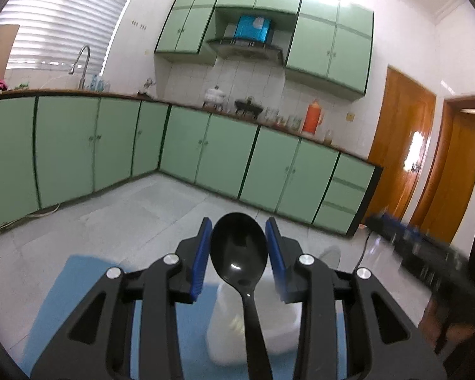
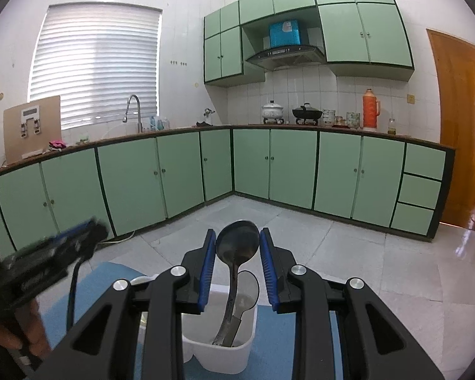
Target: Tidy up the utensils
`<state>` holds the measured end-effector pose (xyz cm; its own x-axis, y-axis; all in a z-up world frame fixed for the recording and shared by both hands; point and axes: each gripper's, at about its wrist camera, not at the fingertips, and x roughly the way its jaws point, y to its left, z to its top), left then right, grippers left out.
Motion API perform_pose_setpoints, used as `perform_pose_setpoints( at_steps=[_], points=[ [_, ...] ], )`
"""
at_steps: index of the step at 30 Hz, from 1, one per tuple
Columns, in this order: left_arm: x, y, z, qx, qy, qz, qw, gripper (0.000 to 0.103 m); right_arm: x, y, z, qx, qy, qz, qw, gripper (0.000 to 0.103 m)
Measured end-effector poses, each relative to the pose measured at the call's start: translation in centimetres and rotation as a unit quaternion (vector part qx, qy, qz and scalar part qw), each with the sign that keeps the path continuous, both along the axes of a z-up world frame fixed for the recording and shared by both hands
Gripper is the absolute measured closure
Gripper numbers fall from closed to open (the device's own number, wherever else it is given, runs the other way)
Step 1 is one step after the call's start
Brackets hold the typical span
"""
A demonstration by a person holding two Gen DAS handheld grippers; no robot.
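Between the left gripper's (image 1: 239,247) parted fingers stands a black spoon (image 1: 239,253), seemingly ungripped; right gripper (image 2: 234,255) likewise parted

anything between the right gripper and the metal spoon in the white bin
Nothing visible. The metal spoon stands in the white bin, its bowl up between the right gripper open fingers, with gaps either side.

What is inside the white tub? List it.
In the right wrist view the white tub holds two metal spoons standing handle-down: a big spoon and a smaller spoon behind it. The tub's wall and the gripper body hide its floor, so anything lying there cannot be seen.
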<state>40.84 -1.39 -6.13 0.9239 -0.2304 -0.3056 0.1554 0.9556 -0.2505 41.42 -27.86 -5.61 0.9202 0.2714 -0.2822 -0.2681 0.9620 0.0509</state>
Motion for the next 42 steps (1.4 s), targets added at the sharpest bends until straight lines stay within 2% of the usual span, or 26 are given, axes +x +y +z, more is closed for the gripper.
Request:
perform_pose_setpoints(
  at_steps=[5, 8, 15, 20, 25, 32, 36, 42],
  points=[
    [-2.6, 2.1, -2.1, 0.010, 0.055, 0.008, 0.9984, 0.070, -1.1, -1.2, 1.0, 0.026, -0.004, 0.000, 1.000, 0.075],
    [-3.8, 3.0, -3.7, 0.027, 0.074, 0.018, 0.9967, 0.070, -2.4, -1.9, 1.5, 0.033, -0.008, -0.002, 0.999, 0.075],
    [-5.4, 4.5, -6.5, 0.012, 0.115, 0.031, 0.9929, 0.070, -4.9, -3.8, 2.1, 0.045, -0.019, -0.009, 0.999, 0.075],
    [-5.7, 4.0, -6.1, 0.012, 0.109, 0.022, 0.9937, 0.070, -3.0, -3.9, 2.6, 0.057, -0.008, -0.007, 0.998, 0.075],
    [-5.3, 3.7, -5.3, 0.011, 0.097, 0.022, 0.9950, 0.070, -0.6, -2.4, 3.0, 0.039, -0.011, -0.007, 0.999, 0.075],
    [-4.5, 3.5, -5.7, 0.018, 0.094, 0.025, 0.9951, 0.070, 2.2, 0.6, -0.4, -0.009, 0.017, -0.014, 1.000, 0.075],
    [-4.3, 3.5, -6.0, 0.021, 0.093, 0.029, 0.9950, 0.070, 1.8, 0.6, -2.7, 0.002, 0.043, -0.005, 0.999, 0.075],
    [-3.7, 3.6, -5.8, 0.029, 0.086, 0.036, 0.9952, 0.070, 0.2, -0.2, -3.7, 0.021, 0.050, -0.001, 0.999, 0.074]
  ],
)
